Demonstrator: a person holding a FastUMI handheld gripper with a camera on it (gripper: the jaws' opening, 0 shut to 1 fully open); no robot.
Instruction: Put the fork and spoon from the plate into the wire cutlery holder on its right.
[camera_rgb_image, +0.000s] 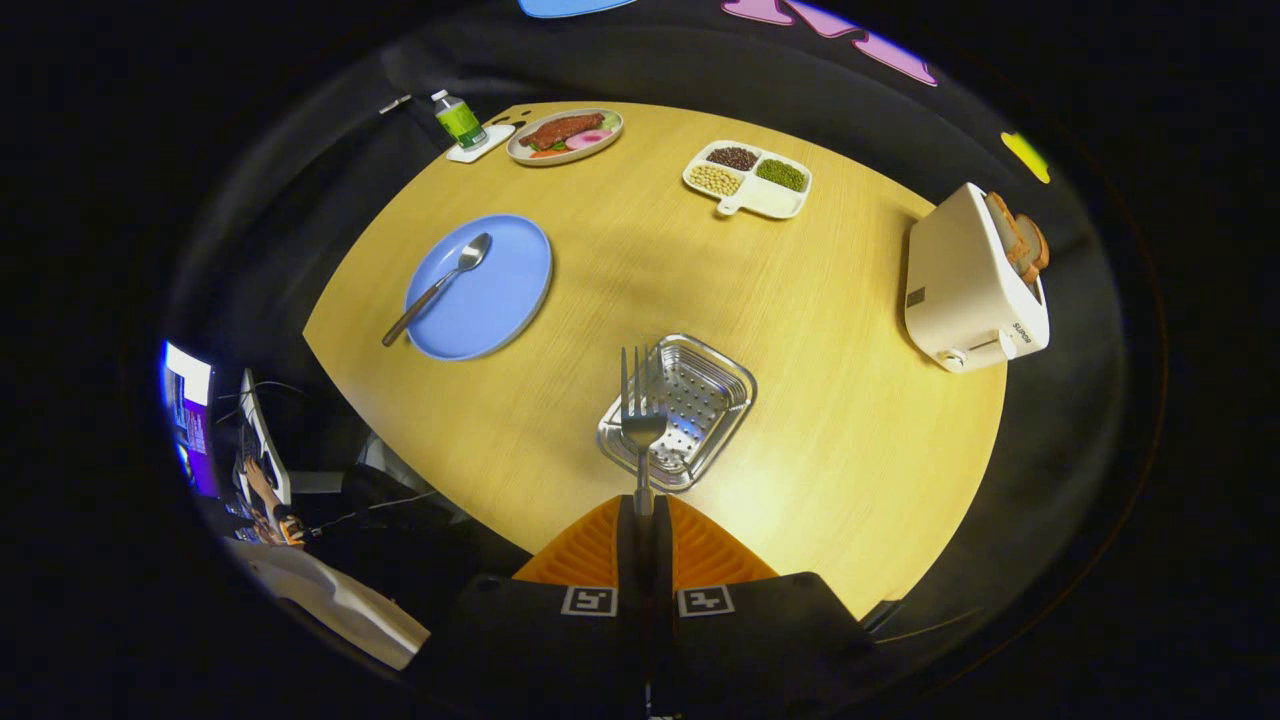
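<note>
My gripper (643, 510) is shut on the fork (638, 415), holding its handle between the two orange fingers (590, 548). The tines point away from me. The fork hangs high above the table, over the near left edge of the metal cutlery holder (700, 395), a perforated steel basket just ahead of the fingers. The spoon (440, 285) lies on the blue plate (500, 290), bowl toward the far side and handle reaching over the plate's near rim. The plate sits to the left of the holder and farther off.
A white toaster (965, 290) with bread slices stands to the right of the holder. A divided white tray of beans (750, 178), a plate of food (565, 135) and a green bottle (459, 120) sit at the table's far side. A person's hand (262, 495) and screens are beyond the table's left edge.
</note>
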